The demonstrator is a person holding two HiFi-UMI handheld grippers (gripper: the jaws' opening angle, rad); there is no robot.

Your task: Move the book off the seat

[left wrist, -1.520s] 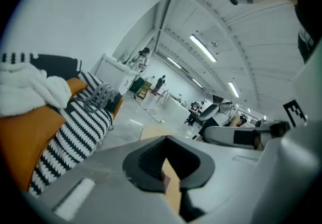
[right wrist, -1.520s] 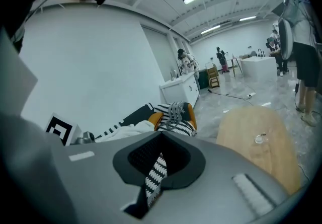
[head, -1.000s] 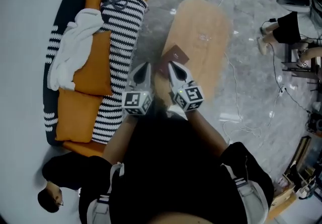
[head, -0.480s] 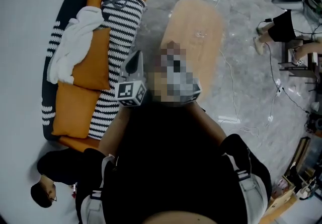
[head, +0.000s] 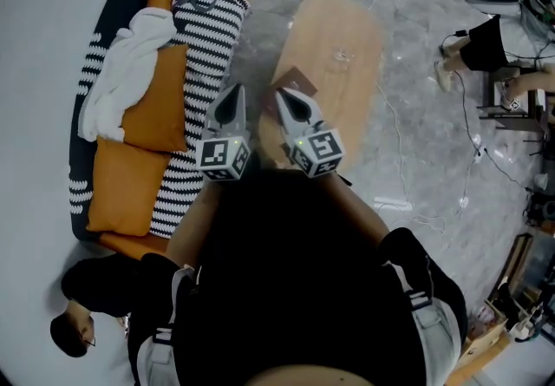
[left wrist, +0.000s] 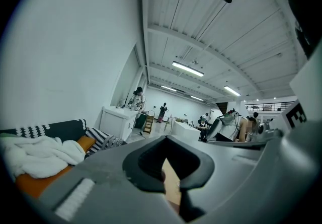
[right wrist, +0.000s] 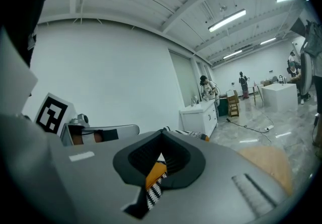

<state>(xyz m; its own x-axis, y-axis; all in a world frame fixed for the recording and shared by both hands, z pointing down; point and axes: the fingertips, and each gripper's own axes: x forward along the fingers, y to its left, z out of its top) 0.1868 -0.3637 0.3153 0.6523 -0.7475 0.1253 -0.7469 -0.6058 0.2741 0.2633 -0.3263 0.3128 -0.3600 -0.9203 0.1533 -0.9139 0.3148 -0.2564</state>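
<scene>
The book (head: 296,80) lies off the seat, on the oval wooden coffee table (head: 342,37), close to the table's near left edge and slightly askew to it. The rest of the tabletop, out to its far rounded end, is bare wood.

The right gripper (head: 283,95) (right wrist: 161,133) is held over the table's near end with its tip just at the book's near side. Its jaws are closed tip to tip with nothing between them. The left gripper (head: 235,91) (left wrist: 166,139) is held beside it over the narrow strip of floor (head: 416,115) between the table and the sofa (head: 130,176). Its jaws are also pressed together and empty.

The sofa's front edge is draped in a striped blanket (head: 204,55), and a white throw (head: 121,89) is bunched on its orange cushions. To the right of the table the grey floor is open, crossed by thin cables (head: 401,137). A person (head: 91,302) stands off the sofa's near end.
</scene>
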